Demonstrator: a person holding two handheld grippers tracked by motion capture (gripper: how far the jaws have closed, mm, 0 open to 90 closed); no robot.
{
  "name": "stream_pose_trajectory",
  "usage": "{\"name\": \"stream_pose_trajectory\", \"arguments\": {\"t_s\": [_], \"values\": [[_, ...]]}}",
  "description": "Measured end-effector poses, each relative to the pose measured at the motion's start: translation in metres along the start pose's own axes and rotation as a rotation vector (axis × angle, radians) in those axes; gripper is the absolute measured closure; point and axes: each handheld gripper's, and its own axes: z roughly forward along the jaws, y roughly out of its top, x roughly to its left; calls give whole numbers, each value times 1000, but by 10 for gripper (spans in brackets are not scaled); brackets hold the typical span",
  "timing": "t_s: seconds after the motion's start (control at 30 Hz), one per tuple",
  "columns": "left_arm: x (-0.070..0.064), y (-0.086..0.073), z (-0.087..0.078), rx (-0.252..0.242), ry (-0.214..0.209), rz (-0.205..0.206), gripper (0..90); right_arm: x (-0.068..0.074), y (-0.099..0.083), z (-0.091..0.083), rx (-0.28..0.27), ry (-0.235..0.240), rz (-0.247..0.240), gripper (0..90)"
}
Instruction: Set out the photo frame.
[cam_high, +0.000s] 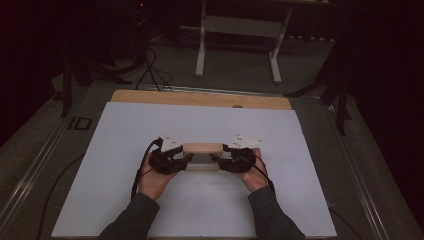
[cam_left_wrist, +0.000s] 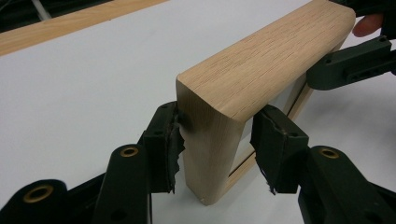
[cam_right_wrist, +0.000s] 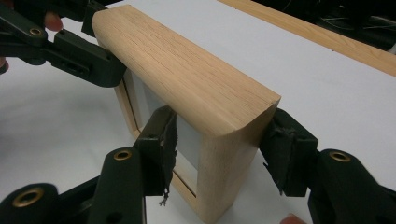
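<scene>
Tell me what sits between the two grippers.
The wooden frame, standing upright, spans between the left gripper and right gripper; the high view shows it.

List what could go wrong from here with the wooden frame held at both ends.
The left gripper and right gripper each pinch only an end post of the frame, so uneven pull could twist it loose. The pads look torn, so grip may slip. The frame stands on its narrow edge on the table and could tip if released.

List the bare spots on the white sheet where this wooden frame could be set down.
The white sheet is bare between the wooden frame and the wood strip behind, and out to both side edges. It is crowded mid-sheet: the left gripper and right gripper flank the frame, forearms behind.
</scene>
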Motion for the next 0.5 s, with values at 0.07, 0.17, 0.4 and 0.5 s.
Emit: {"name": "stream_pose_trajectory", "arguments": {"t_s": [0.07,0.17,0.4,0.5], "values": [[1,1,0,-1,3,0,526,0,1,1,-1,0,5,477],[2,2,0,-4,7,5,524,-1,1,3,-3,-4,10,475],[6,5,3,-14,7,0,522,-3,2,6,-14,-10,33,471],[6,5,5,-15,5,-5,522,-4,2,6,-15,-14,38,470]]}}
